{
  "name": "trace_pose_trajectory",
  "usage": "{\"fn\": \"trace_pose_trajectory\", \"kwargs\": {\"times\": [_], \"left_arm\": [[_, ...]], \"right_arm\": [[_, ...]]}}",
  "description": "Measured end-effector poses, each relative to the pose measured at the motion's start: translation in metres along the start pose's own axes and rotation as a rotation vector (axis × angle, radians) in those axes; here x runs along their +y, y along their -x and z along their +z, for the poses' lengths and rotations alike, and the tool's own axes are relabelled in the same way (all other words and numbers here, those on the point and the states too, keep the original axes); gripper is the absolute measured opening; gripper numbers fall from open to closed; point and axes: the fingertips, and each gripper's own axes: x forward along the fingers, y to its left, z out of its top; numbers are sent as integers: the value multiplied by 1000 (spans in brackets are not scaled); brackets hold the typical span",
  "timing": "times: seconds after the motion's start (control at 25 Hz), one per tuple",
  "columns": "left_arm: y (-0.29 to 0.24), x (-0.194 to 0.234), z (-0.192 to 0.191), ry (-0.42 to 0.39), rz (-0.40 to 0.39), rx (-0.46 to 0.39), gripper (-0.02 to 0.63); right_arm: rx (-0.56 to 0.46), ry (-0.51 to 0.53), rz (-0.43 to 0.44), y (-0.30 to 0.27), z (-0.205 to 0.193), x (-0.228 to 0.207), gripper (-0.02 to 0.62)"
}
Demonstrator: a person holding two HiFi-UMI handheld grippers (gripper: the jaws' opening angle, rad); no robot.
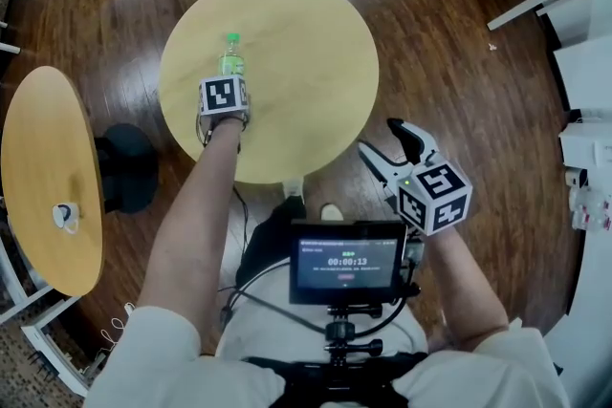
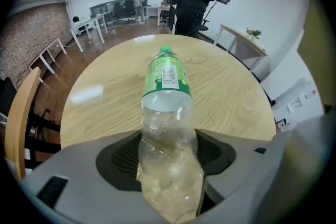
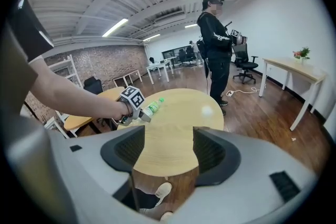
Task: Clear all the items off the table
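My left gripper [image 2: 168, 165] pinches the crumpled base of the clear bottle [image 2: 167, 92], which is on the table's left part with its green cap pointing far. Risk: the soft, dented plastic may buckle and slip out when lifted. My right gripper [image 3: 164, 152] is spread and empty, near right.

Room: second table [image 1: 38, 177] at left, round pale-wood table [image 1: 306, 62], dark plank floor [image 1: 440, 43].
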Motion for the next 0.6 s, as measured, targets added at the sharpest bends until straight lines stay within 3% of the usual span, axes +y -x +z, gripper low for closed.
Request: {"fn": "trace_pose_trajectory", "kwargs": {"times": [0.28, 0.6], "left_arm": [[4, -4, 0, -15, -29, -32, 282], [66, -37, 16, -33, -83, -187, 281]], "right_arm": [[5, -11, -5, 1, -8, -6, 297], [-18, 34, 32, 17, -2, -12, 297]]}}
